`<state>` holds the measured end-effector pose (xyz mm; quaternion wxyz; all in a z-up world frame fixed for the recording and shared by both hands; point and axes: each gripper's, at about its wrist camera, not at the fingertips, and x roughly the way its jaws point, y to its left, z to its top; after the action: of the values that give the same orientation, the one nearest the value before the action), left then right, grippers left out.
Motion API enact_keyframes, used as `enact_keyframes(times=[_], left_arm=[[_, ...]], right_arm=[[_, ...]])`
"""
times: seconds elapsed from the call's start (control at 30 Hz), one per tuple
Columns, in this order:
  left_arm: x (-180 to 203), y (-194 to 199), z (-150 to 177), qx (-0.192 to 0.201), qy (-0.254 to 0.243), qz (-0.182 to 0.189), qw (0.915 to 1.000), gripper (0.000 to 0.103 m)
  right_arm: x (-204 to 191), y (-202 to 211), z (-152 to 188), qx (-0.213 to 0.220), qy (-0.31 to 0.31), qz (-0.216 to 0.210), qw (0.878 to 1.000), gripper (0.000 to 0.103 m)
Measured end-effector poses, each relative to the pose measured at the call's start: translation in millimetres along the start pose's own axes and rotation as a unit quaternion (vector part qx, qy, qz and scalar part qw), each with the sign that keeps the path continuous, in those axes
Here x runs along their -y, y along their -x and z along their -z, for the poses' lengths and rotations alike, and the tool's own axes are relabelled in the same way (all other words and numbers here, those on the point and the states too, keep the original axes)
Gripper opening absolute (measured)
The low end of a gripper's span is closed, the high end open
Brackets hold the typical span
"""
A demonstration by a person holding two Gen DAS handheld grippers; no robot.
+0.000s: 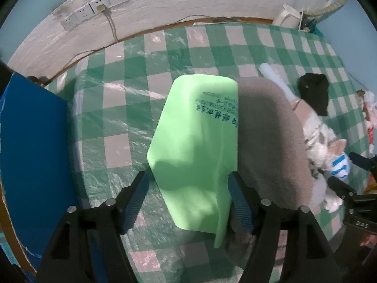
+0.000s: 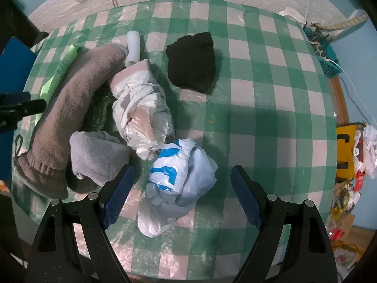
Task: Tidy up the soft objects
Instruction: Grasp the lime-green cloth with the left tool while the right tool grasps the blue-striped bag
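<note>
A counter covered in a green and white checked cloth under clear plastic is carrying a loose cluster of soft things, most of them bunched toward its left side in the right wrist view.

The largest is a brown fleece garment, lying in a long curve at the left of the cluster. A green foam sheet is leaning against its left flank. The left hand-held gripper is standing spread, its two fingers straddling the sheet's near end without pinching it. To do this step well, the fingers probably need closing squarely on the sheet's edge, since a thin foam sheet will likely bend and slide out of a shallow grip, and lifting it slowly should avoid dragging the brown garment along.

Right of the garment, a white plastic-wrapped bundle is lying in the middle of the cluster, with a grey cloth just near of it. A black cloth is sitting apart, farther back. A white foam roll is touching the bundle's far end.

The right hand-held gripper is also spread, holding nothing. A blue and white plastic bag is lying between its fingers, nearer the left one, apparently untouched by either.
</note>
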<state>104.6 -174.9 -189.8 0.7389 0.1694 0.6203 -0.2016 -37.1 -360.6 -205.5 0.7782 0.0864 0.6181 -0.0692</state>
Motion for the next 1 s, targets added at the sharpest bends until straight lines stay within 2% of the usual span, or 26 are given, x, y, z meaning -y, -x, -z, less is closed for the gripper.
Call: enact_keyframes(times=[0.13,0.5,0.57,0.67,0.73,0.87,1.0], left_arm=[[-2.6,-8.5,-1.8,-0.002,-0.007,-0.028,0.9996,0.072],[-43.8,-24.4,-10.7,-0.015,0.032,-0.089,0.9954,0.072],[-46.3,-23.4,-10.1,-0.014,0.038,-0.08,0.996,0.075],[-49.5,-20.1,-11.1,-0.013,0.046,-0.04,0.998,0.081],[-45.8,-19.0,-14.2,-0.007,0.038,-0.035,0.9986,0.081],[-33.6,-26.9,-16.2,-0.01,-0.001,-0.064,0.9979,0.081],[-23.4,-38.1,-14.7,-0.018,-0.028,-0.105,0.9939,0.081]], right_arm=[[6.6,-5.3,1.8,-0.008,0.0,0.001,1.0,0.084],[2.5,-9.6,-5.5,-0.003,0.015,-0.003,1.0,0.084],[0.7,-9.2,-5.7,-0.003,0.016,-0.003,1.0,0.084],[1.6,-8.6,-5.3,-0.003,0.015,-0.004,1.0,0.084],[2.6,-9.3,-4.8,-0.003,0.014,-0.006,1.0,0.084],[3.2,-8.1,-2.2,-0.005,0.005,-0.023,1.0,0.084],[11.3,-15.0,1.2,-0.009,0.0,-0.018,1.0,0.084]])
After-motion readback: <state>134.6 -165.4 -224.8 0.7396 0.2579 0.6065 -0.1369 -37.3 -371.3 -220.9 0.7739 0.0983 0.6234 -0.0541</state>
